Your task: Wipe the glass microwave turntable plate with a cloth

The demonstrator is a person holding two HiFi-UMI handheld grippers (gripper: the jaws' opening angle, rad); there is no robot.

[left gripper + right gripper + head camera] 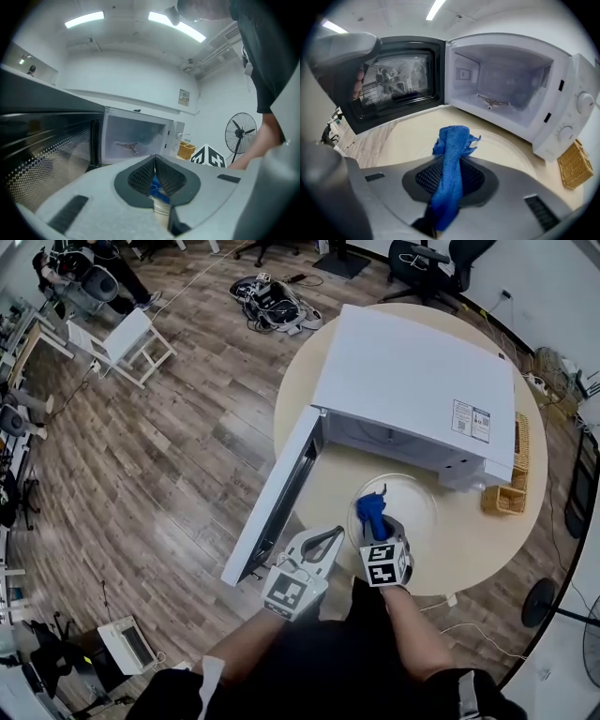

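A: Left side first?

B: Microwave door (272, 507) swung fully open. Just right of it, the left gripper (154, 163), jaws pressed together on nothing. Probably parked clear of the glass.

A: And the right?

B: Right gripper (450, 174) clamped on the blue cloth (452, 145), with a tuft left past the tips as a wiping pad. The turntable plate (417, 504) lies flat on the table (473, 545) before the open oven, under the cloth. I'd guess it was taken out for reach. Can't tell if they touch.
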